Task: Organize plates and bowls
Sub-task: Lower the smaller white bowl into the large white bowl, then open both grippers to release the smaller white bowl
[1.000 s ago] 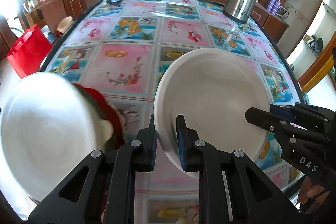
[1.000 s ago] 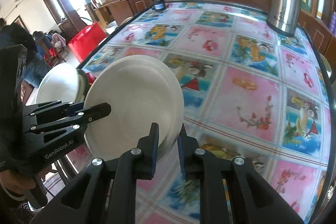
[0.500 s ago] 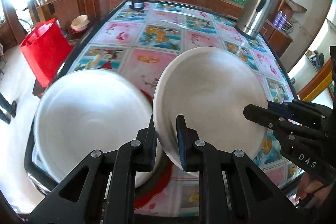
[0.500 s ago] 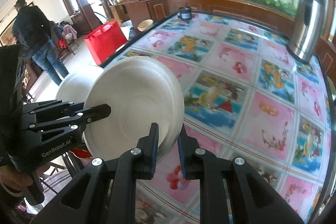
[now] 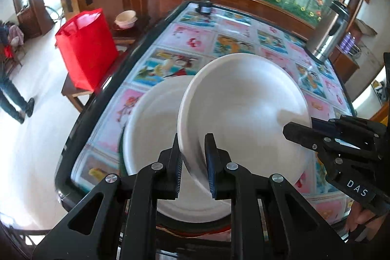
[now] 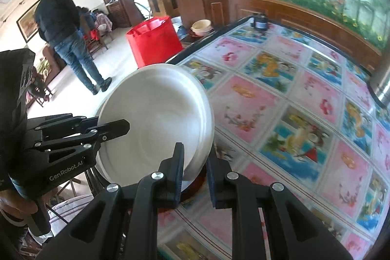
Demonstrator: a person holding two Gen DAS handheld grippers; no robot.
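Note:
Both grippers hold one white bowl by its rim, tilted, just above a larger white bowl at the table's near-left corner. My left gripper is shut on the near rim. My right gripper clamps the right rim. In the right wrist view my right gripper is shut on the held bowl, and the left gripper grips its left edge. A red rim shows under the large bowl.
The table has a colourful tiled cloth. A steel thermos stands far right, a small dark jar at the far end. A red bag and a person are on the floor side, left.
Both grippers carried the held bowl left, over the larger white bowl at the table corner. The views swung left, showing more floor and the red bag.

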